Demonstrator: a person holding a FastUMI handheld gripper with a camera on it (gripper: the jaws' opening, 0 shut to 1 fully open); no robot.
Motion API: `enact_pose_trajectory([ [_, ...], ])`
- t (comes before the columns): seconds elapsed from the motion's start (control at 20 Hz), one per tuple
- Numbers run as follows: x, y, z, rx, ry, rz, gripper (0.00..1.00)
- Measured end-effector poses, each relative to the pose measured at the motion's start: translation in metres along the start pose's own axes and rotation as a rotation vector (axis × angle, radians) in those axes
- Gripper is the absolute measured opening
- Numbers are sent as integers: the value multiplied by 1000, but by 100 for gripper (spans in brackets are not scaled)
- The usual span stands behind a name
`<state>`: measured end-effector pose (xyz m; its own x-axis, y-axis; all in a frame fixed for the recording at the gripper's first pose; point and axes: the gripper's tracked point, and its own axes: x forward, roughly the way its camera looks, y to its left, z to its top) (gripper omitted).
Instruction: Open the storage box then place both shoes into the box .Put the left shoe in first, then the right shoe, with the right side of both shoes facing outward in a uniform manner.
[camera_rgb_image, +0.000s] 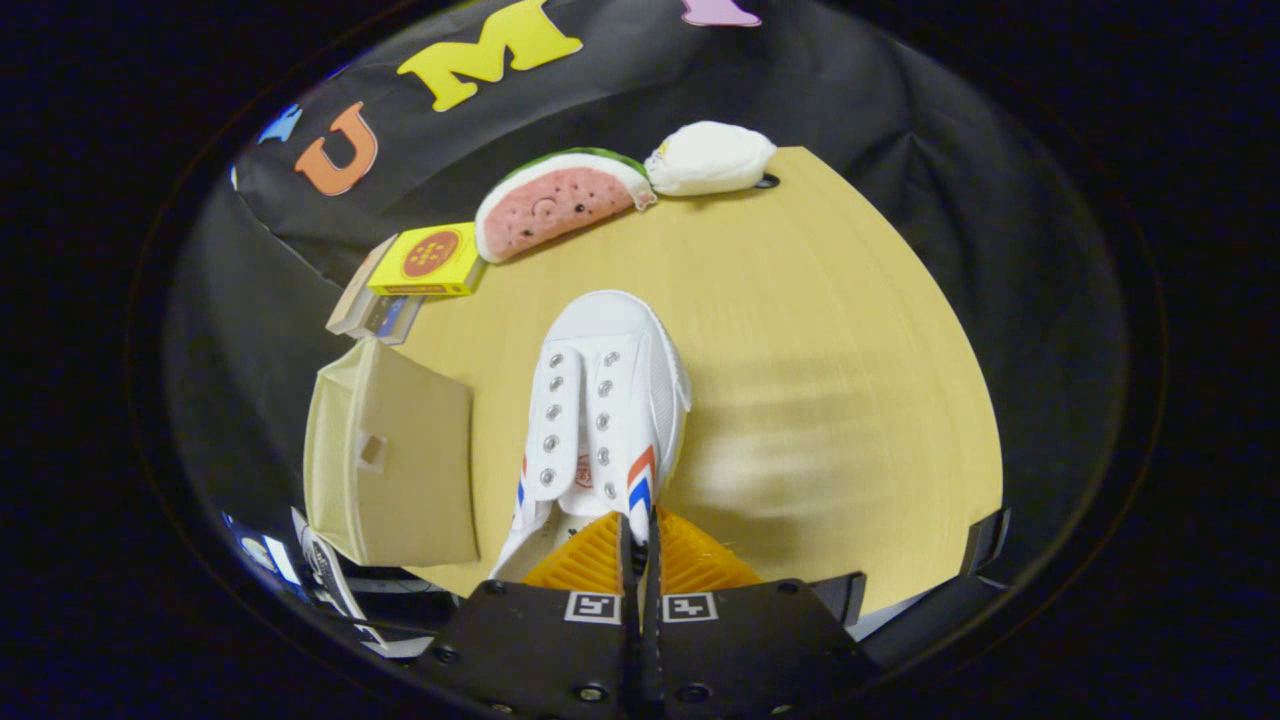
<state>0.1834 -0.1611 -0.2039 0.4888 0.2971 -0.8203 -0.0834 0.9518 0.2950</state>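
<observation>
**Shoe pinched at the collar, box off to the left**

The table (830, 330) is a pale wood top, bare across most of its right half. At its far edge, against the booth wall, lie a watermelon-slice plush (560, 200) and a white plush (710, 157), touching end to end. Just left of the watermelon sits a yellow packet (428, 260) stacked on another flat pack.

The box (395, 460) is the next largest thing: a beige fabric box at the table's left edge, near the fingers but off to their left. I read the panel facing the camera, with its small tab, as a lid or flap. Whether the box is open I cannot tell.

The shoe (605, 400) is a white sneaker with red and blue side stripes. It runs straight ahead of the gripper (640, 550), heel end at the fingers and toe pointing away toward the plushes, so its long axis lines up with the fingers. It appears to hang a little above the table, though contact is hard to judge. The box lies just beside its left flank.

The fingers are pressed almost together, pinching the thin collar edge of the shoe near the striped side.

The coming move turns on one relation: the box lies to the left of the held shoe, so the carry likely goes leftward, with a turn needed to set the shoe's right side outward.
</observation>
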Motion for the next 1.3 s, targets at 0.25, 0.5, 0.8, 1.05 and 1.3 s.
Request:
enact_pose_trajectory([
  [0.25,-31,115,-2,25,-74,51,0],
  [0.5,-28,208,-10,-7,-115,45,0],
  [0.8,15,268,-26,-29,-86,5,0],
  [1.05,47,269,-45,-49,-55,-62,0],
  [1.3,61,257,-48,-58,-58,-112,0],
])
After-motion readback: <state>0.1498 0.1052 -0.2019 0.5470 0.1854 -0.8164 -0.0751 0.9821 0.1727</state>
